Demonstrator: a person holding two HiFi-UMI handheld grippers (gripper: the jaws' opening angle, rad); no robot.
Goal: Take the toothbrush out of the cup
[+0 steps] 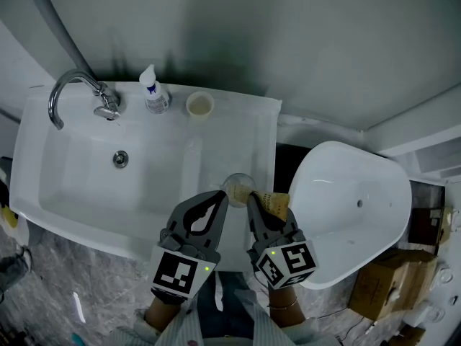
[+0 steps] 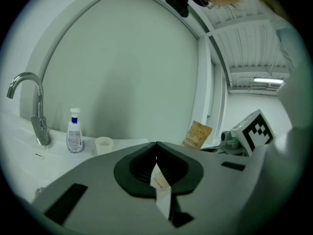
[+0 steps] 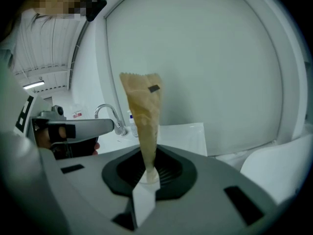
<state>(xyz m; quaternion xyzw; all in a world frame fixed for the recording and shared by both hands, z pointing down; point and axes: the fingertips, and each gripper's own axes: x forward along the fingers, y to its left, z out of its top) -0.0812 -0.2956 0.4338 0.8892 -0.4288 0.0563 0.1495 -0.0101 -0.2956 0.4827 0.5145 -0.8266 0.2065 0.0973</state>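
The toothbrush packet (image 3: 143,111), made of brown paper, is pinched at its bottom end by the almost closed jaws of the right gripper (image 3: 148,153). It is held beside the clear cup (image 1: 238,186), not in it, and the cup is seen just past both sets of tips. The jaws of the left gripper (image 2: 156,145) are shut together, and nothing is seen between them. Farther out to the left, a white sink (image 1: 72,186) is spread, with a tap (image 1: 68,89), a bottle (image 1: 153,92) and a small paper cup (image 1: 199,105) lined up at its far edge under a plain grey wall (image 1: 288,42).
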